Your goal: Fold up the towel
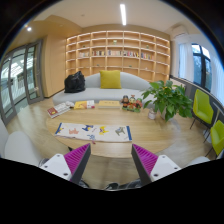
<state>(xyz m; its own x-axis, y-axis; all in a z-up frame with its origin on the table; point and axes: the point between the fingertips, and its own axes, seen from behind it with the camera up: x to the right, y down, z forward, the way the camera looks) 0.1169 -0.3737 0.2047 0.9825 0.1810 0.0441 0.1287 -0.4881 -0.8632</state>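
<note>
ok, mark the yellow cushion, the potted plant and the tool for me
square yellow cushion [110,79], gripper view, centre of its front face
leafy green potted plant [166,97], gripper view, middle of the foliage
tool [110,160], gripper view, midway between its pink-padded fingertips, open with nothing between them

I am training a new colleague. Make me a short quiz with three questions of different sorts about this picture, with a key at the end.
1. True or false: the tongs grip a towel.
2. Multiple choice: what stands on the table beyond the right finger? A) a lamp B) a potted plant C) a bucket
3. Fill in: the cushion on the sofa in front of the shelves is ____ in colour.

Key
1. False: the tongs are open, with nothing between the fingers, and no towel shows.
2. B
3. yellow
</note>
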